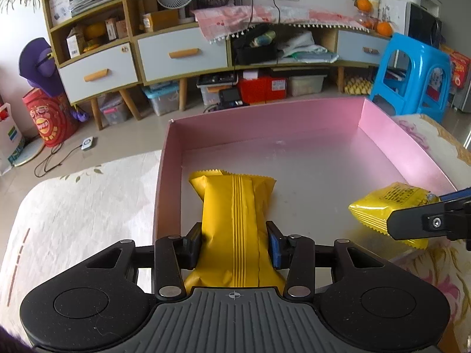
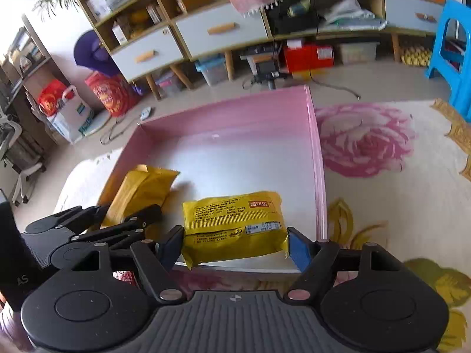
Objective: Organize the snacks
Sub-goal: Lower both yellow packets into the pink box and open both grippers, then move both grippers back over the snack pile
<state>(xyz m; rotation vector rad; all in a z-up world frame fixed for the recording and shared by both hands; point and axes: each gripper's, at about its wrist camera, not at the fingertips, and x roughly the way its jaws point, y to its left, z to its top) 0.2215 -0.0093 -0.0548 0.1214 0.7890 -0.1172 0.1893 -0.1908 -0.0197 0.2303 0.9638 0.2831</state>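
Note:
A shallow pink box (image 1: 265, 117) (image 2: 223, 114) lies on a flowered cloth. My left gripper (image 1: 234, 242) is shut on a plain yellow snack packet (image 1: 235, 211), held lengthwise over the box's near left corner; it also shows in the right wrist view (image 2: 141, 188). My right gripper (image 2: 235, 244) is shut on a second yellow snack packet (image 2: 232, 220) with printed text, held crosswise over the box's near edge. This packet (image 1: 388, 203) and the right gripper's fingers (image 1: 412, 223) show at the right of the left wrist view.
The flowered cloth (image 2: 382, 176) covers the table around the box. Beyond the table stand a low cabinet with drawers (image 1: 182, 53), storage bins (image 1: 164, 100) on the floor, a blue plastic stool (image 1: 412, 73) at the right and a red bag (image 1: 47, 117) at the left.

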